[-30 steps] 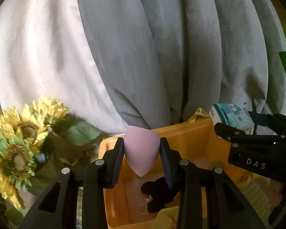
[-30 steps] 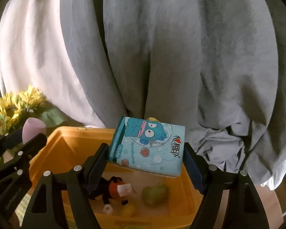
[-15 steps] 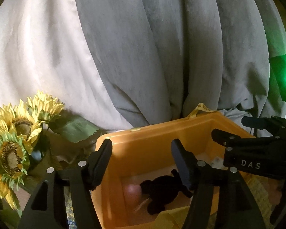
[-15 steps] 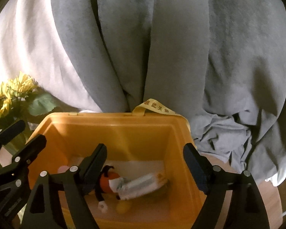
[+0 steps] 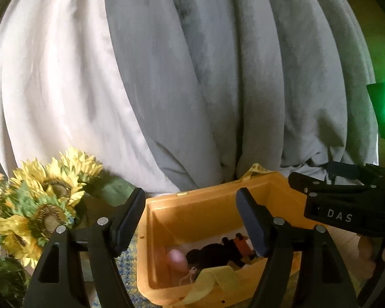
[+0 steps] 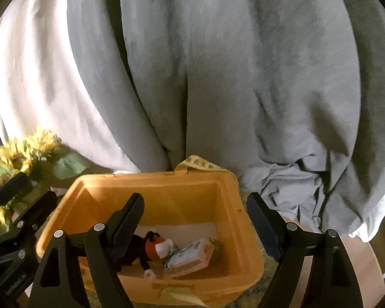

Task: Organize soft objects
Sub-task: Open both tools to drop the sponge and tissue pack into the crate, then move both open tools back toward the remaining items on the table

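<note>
Both claws, left (image 5: pixel 191 220) and right (image 6: pixel 195 227), gape wide and bare above the tissue pack (image 6: pixel 190 256) in the bin (image 6: pixel 228 205)

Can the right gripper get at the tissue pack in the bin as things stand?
Probably yes. The right gripper hangs over the open yellow bin with jaws wide and empty. The tissue pack lies on top, uncovered; only the plush toy beside its left end crowds one side.

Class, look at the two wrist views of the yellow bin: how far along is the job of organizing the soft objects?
Done: the pink sponge, plush toy and tissue pack lie inside the yellow bin. In hand: nothing; the left gripper and right gripper are both open over the bin. Left: no other loose soft object shows in either view, so little seems to remain.
</note>
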Demonstrator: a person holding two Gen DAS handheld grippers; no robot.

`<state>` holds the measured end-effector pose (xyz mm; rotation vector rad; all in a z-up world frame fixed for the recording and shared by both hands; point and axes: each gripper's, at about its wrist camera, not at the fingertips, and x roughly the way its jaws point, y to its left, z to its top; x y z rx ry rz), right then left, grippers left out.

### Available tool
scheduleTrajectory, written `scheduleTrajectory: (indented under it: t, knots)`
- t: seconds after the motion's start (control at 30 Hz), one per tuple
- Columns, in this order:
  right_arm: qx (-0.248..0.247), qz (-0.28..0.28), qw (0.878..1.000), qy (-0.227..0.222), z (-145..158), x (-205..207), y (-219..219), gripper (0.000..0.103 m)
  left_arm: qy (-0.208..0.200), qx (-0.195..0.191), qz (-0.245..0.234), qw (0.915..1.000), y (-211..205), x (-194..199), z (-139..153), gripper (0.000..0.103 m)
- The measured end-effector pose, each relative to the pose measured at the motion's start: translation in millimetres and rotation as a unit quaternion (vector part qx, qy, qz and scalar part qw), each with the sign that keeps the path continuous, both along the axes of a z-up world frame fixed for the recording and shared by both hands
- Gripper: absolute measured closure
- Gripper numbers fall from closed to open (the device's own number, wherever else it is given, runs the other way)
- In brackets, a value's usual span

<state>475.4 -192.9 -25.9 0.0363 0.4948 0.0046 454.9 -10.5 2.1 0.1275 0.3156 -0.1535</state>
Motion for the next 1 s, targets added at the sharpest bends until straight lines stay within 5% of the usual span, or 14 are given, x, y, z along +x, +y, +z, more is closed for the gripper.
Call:
scheduleTrajectory:
  t: [1.0]
  knots:
    - [0.009,-0.03,0.999,-0.005,13,-103,-17,0.02,0.003,0.009,-0.026,0.9996,-13,-100,7,0.019]
